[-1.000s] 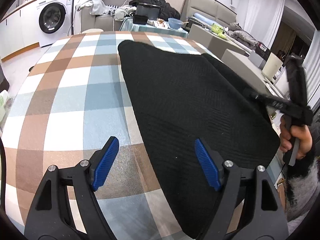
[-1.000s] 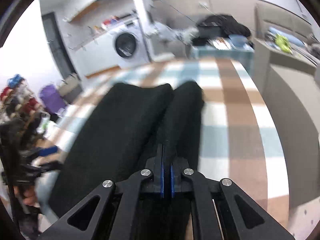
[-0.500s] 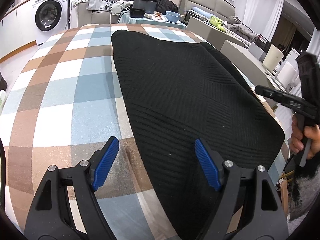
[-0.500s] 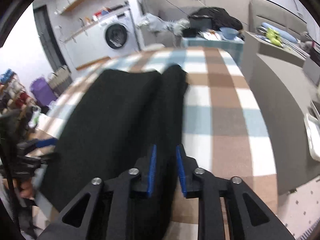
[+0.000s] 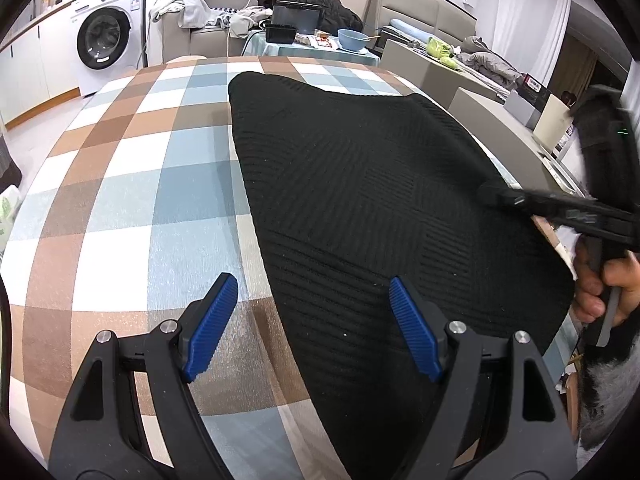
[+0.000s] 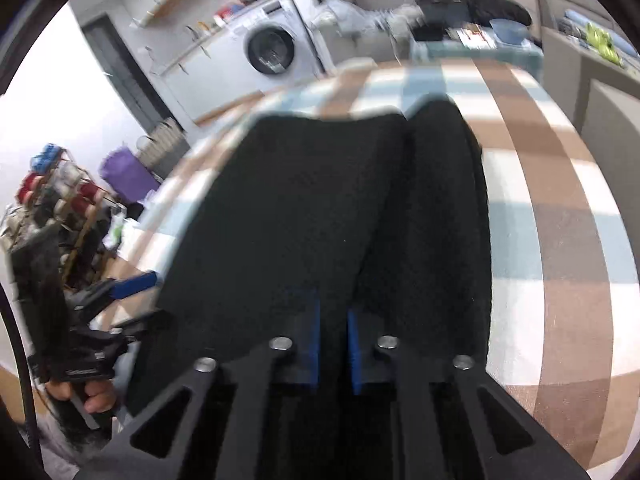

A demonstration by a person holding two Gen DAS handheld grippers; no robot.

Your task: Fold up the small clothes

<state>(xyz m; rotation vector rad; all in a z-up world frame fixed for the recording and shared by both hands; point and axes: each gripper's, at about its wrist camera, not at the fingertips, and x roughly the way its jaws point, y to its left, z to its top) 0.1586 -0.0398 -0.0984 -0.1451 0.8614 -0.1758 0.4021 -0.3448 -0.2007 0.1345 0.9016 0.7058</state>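
Observation:
A black ribbed knit garment (image 5: 360, 200) lies spread on the checked tablecloth (image 5: 160, 200), with a long fold along its right side (image 6: 440, 208). My left gripper (image 5: 312, 320) stands open just above the garment's near left edge, one pad over cloth and one over the tablecloth. In the right wrist view it shows at the left (image 6: 120, 300). My right gripper (image 6: 333, 344) is closing on the garment's near right edge, with black fabric between its blue pads. From the left wrist view its tip (image 5: 486, 192) rests on that edge, and a hand (image 5: 612, 284) holds its handle.
Beyond the table stand a washing machine (image 5: 104, 36), a sofa with clothes (image 5: 192, 8), and a side table with a blue bowl (image 5: 354, 38). A grey counter (image 5: 472, 84) runs along the right. A cluttered rack (image 6: 52, 192) stands left in the right wrist view.
The right gripper let go of the fold, opened and drew back, then came in again at the garment's right edge with its jaws narrowing. The left gripper stayed open and nearly still.

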